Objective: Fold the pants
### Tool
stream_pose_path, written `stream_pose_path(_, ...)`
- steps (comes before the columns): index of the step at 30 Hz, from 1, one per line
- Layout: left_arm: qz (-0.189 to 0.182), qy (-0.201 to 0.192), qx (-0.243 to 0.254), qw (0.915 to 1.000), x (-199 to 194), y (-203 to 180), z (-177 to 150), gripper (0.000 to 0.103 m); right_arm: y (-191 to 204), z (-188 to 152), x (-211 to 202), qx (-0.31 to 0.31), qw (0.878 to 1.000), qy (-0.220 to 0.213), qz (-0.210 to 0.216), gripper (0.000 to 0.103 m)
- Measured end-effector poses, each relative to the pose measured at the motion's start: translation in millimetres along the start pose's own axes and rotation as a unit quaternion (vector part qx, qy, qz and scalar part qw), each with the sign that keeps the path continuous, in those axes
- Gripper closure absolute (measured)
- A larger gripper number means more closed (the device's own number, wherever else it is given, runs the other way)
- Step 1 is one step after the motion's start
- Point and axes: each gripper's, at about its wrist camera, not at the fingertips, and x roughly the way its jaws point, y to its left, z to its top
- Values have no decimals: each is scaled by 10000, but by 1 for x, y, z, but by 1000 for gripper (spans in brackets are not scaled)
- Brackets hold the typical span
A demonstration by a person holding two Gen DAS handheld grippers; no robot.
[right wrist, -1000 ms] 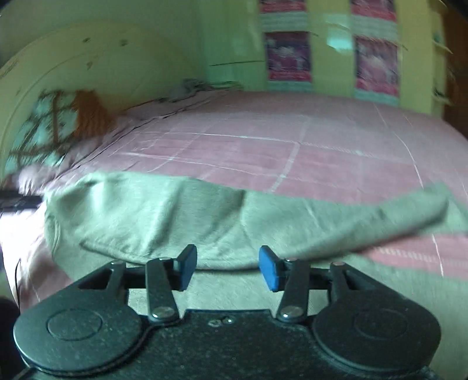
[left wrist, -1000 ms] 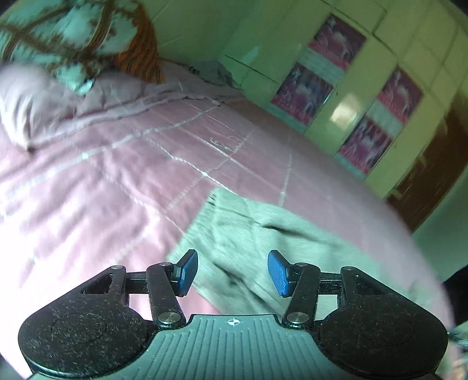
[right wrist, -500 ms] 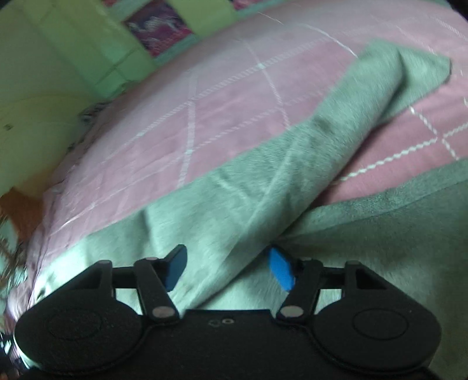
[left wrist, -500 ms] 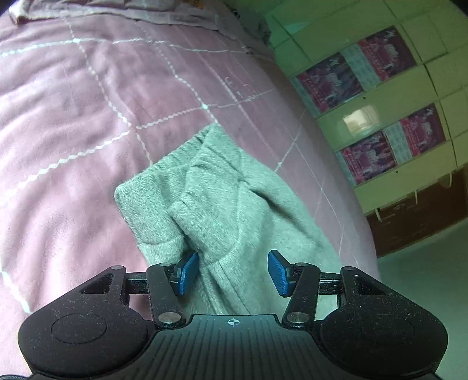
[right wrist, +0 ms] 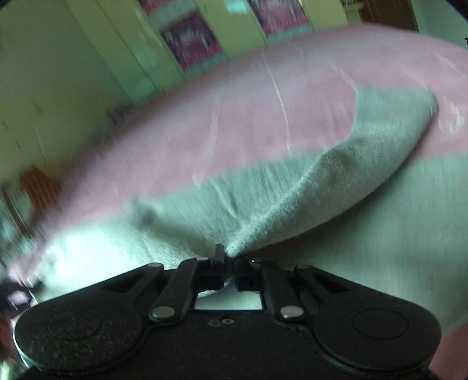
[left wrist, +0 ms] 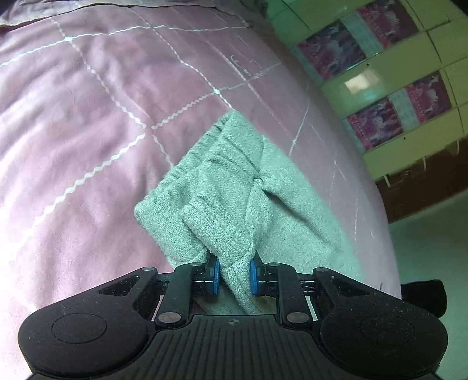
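Observation:
Grey knit pants (left wrist: pixel 228 198) lie on a pink quilted bed (left wrist: pixel 87 122). In the left wrist view my left gripper (left wrist: pixel 233 276) is shut on a thick fold of the pants near their waistband end, blue pads pressing both sides. In the blurred right wrist view my right gripper (right wrist: pixel 229 270) is shut on a ridge of the pants (right wrist: pixel 336 181), which rises from the jaws toward a leg end at the upper right. More grey fabric spreads below and to the right.
Green cabinet doors with pink posters (left wrist: pixel 377 76) stand beyond the bed's far edge. A brown wooden unit (left wrist: pixel 424 187) and the floor lie to the right. A pillow edge (left wrist: pixel 35 11) sits at the bed's top left.
Both grippers have closed on the pants; they were open half a second ago. The left gripper moved closer over the fabric fold. The right view has swung and blurred.

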Motion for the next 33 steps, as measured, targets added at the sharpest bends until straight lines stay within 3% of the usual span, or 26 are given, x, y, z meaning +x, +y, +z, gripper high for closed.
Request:
stream_pose_path(2,-17,-106,-7,9999,-5,-7,-2,82,-7,-4,12,224,9997,127,-5,98)
stream_pose_path(5,-4,-277,-40,9996,-9,-9,-6,67,-4,3,7,300,9995,24,73,97)
stream_pose_path(7,42,-415,-106,9991,-8,-7,-8,68,-5,2,10,192,9997,132,29,94)
stream_pose_path(8,95,-460,-82,9989,-9,-8,-12,78,-4,0,11,131,9998,170,7,93)
stream_pose_path(9,150,-533,-34,9985,-12,-8,-15,81,-4,0,9,109,9998,144,-6,93)
stream_pose_path(13,97,-702,-68,9975,-25,-10,-22,84,-3,1,-3,133,9998,110,99,98)
stream_pose_path(20,40,-890,36,9960,-48,-8,-12,84,10,0,-53,-2,9985,-348,426,98)
stream_pose_path(23,318,-405,82,9986,-24,5,-13,84,4,-10,-37,61,9994,-73,326,98)
stream_pose_path(25,282,-412,33,9987,-26,5,-14,84,-1,-20,-15,66,9992,382,127,98)
stream_pose_path(26,283,-526,117,9981,-32,0,-15,84,-4,-21,-16,102,9993,323,144,93)
stream_pose_path(27,330,-652,183,9972,-40,-7,-17,83,-5,-19,-22,181,9995,223,118,76)
stream_pose_path(28,394,-760,267,9960,-45,-14,-20,83,-6,-15,-32,270,9996,29,11,68)
stream_pose_path(29,485,-881,405,9941,-50,-21,-22,82,-8,-11,-43,299,9993,-216,-97,54)
stream_pose_path(30,614,-980,530,9919,-52,-27,-25,80,-10,-4,-53,302,9985,-443,-126,49)
stream_pose_path(33,1106,-960,877,9853,-41,-40,-25,77,-15,22,-65,194,9964,-709,-420,49)
